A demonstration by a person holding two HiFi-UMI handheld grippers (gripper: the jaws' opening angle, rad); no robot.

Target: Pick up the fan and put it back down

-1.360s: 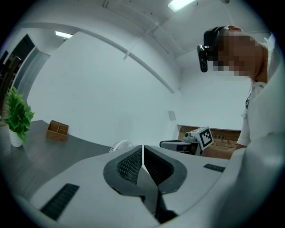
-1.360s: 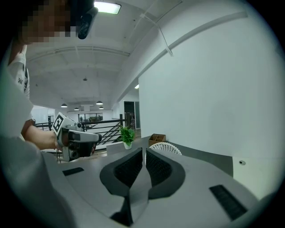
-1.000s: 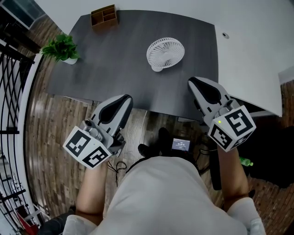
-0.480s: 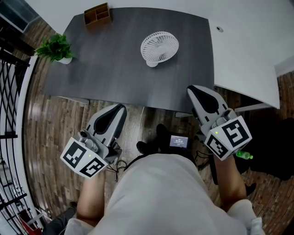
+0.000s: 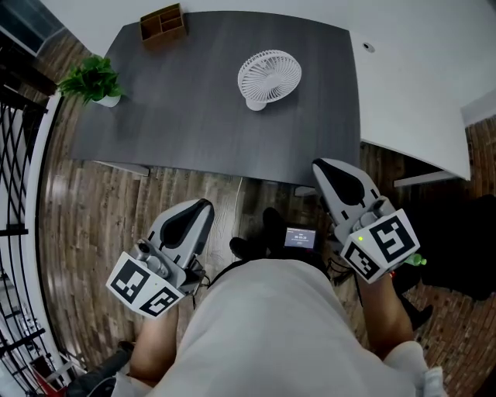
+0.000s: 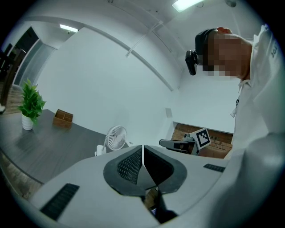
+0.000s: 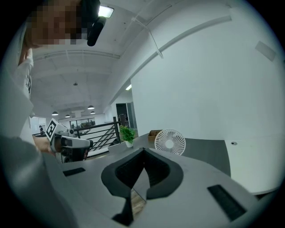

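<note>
Well, the left gripper (image 5: 203, 206) and right gripper (image 5: 322, 166) hang clenched on nothing, far from the small white round-caged plastic fan (image 5: 269, 77); arriving closed could topple it

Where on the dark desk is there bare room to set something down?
The widest bare patch lies between the plant and the fan, running to the front edge of the desk. A narrower strip lies between the fan and the white table. Only the back left corner, with the wooden box, is crowded.
</note>
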